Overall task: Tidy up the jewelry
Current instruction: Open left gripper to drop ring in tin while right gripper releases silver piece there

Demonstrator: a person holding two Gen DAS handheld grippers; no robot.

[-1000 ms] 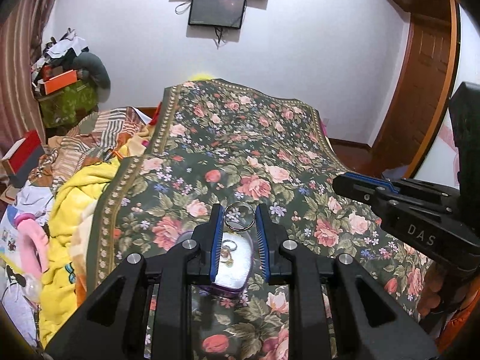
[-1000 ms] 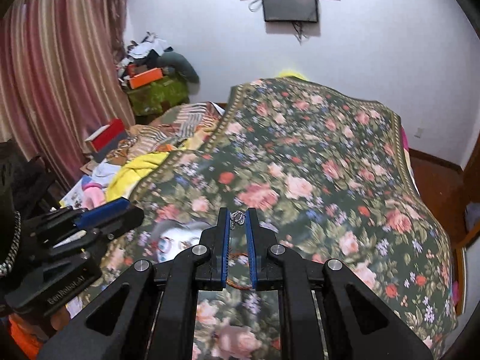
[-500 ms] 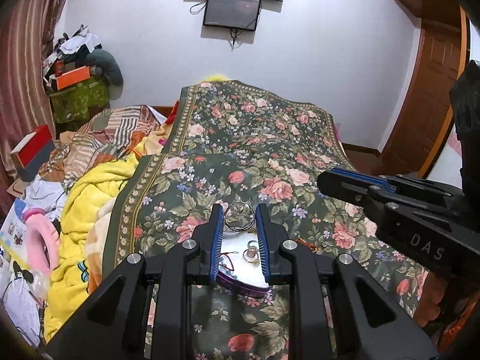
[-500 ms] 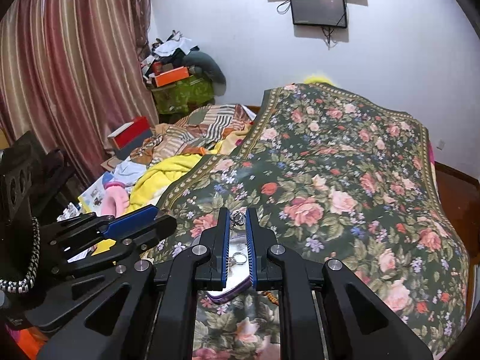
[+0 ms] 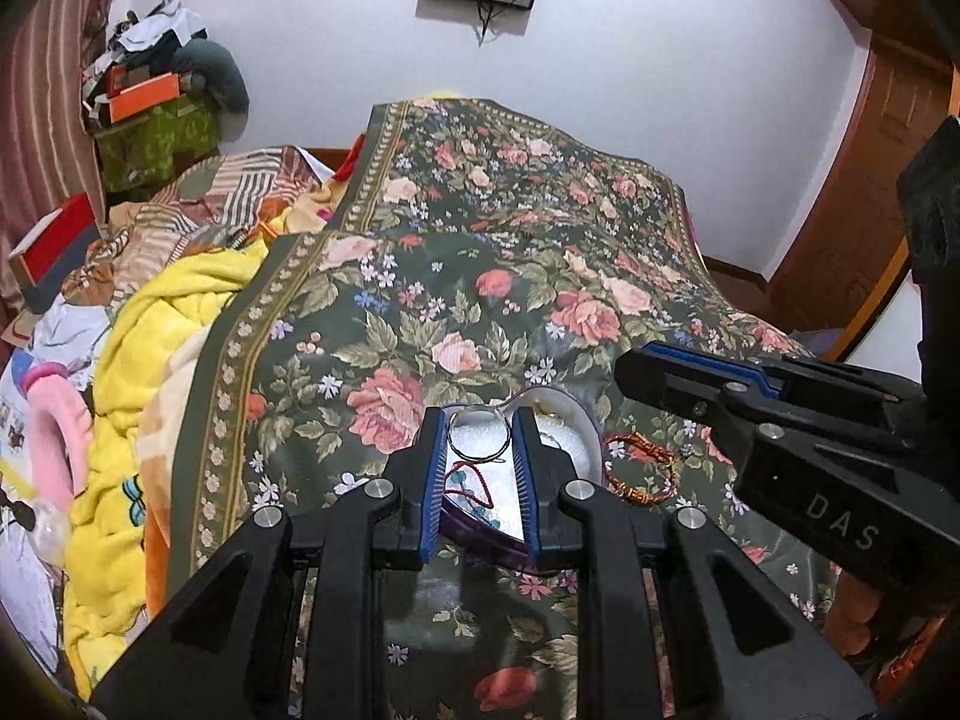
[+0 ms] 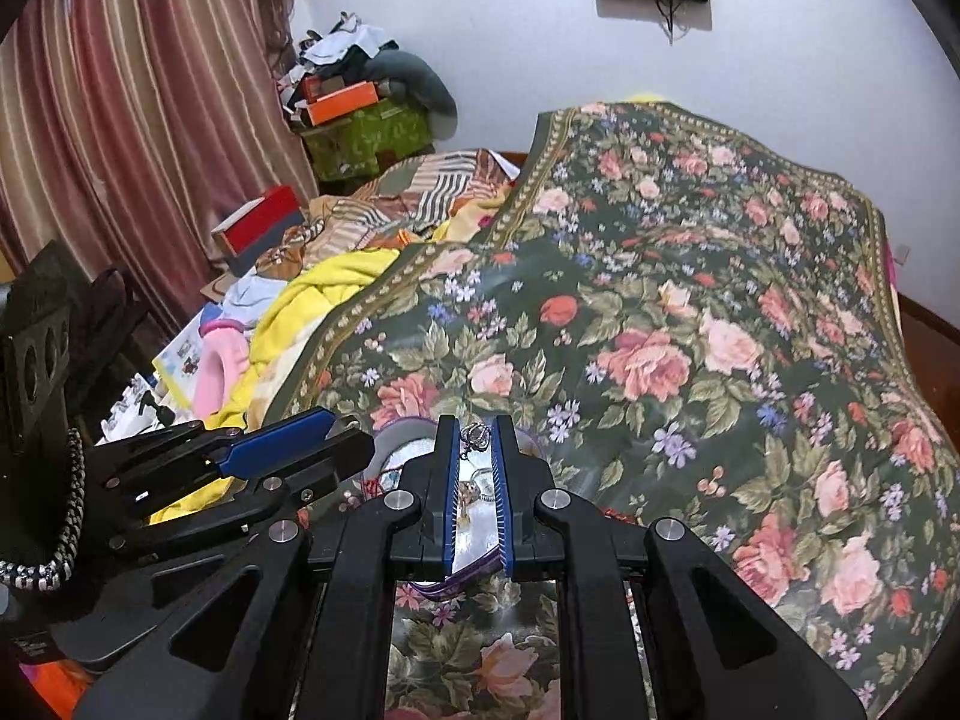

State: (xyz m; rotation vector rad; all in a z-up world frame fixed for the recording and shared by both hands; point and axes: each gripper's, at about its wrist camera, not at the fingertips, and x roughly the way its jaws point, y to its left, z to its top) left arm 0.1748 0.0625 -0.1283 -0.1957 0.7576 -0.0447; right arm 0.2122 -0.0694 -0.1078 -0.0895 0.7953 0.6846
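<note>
Ring-dropping time, by the look of it.

Seen from the left wrist: left tongs (image 5: 479, 420) pinching a thin silver ring (image 5: 480, 459) at the very tips, right over the heart-shaped box (image 5: 591, 441) on the flowery bedspread (image 5: 420, 300). Inside the box, a red string bracelet (image 5: 474, 480). Just beside the box, on the bed, an orange bracelet (image 5: 639, 474). Right tongs (image 5: 630, 363) off to the right, seen side on, tips near the box.

To do it well: go down slowly until low over the white inside. Keep the tips level. Then spread them only a little, so no bouncing out over the rim. Aim for a bare white spot, away from the red string.

Seen from the right wrist: right tongs (image 6: 476, 429) pressed nearly together on a small silver charm (image 6: 477, 437), held at the tips, also above the box (image 6: 408, 429). Too small to tell what sort of charm. Left tongs (image 6: 342, 450) close by on the left, pointing in at the same box. Best to take turns: one pair in first, the other waiting off to the side, no bumping.
</note>
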